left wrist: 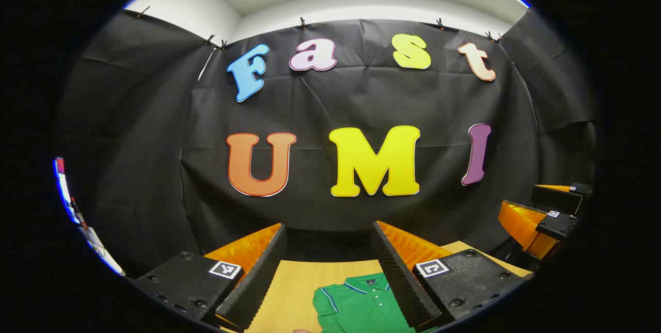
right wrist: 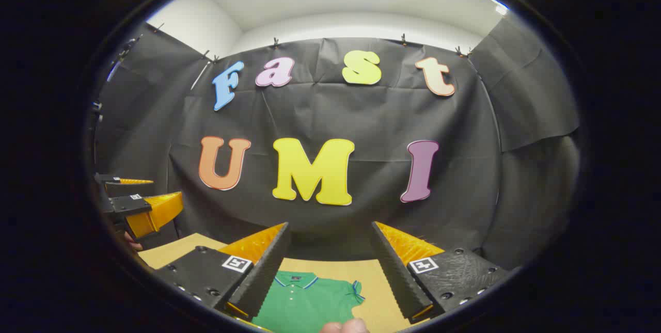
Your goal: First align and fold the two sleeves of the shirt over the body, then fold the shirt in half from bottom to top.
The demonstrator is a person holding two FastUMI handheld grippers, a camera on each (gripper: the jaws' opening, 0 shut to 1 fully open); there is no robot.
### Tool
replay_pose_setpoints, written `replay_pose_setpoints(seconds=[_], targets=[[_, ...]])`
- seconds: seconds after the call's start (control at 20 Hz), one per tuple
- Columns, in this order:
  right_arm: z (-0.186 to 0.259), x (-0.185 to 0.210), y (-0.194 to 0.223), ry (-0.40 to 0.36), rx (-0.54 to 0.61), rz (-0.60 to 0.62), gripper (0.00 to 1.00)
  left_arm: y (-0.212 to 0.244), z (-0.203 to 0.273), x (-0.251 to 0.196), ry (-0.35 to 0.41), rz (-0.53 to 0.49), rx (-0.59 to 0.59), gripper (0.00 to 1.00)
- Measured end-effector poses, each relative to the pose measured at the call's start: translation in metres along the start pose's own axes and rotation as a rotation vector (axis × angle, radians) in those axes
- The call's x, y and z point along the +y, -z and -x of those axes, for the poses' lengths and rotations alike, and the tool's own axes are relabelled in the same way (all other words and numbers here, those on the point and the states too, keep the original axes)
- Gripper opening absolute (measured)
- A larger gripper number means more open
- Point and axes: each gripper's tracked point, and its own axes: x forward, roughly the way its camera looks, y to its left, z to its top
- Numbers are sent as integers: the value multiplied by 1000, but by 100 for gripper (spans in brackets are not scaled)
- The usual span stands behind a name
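left gripper (left wrist: 328, 271) wide open — right gripper (right wrist: 330, 266) likewise, above shirt (right wrist: 310, 299)

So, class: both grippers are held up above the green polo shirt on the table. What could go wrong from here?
1. The left gripper and right gripper hang open, well above the shirt; a hasty descent might pinch both layers, or the table.
2. The sleeve is small, so a grasp may slip and misalign the fold.
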Motion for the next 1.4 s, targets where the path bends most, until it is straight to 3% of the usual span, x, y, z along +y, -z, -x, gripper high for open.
replay_pose_setpoints(seconds=[1.4], targets=[[-13,-35,18,9,56,21,96,11,-5,-25,26,-8,37,100]])
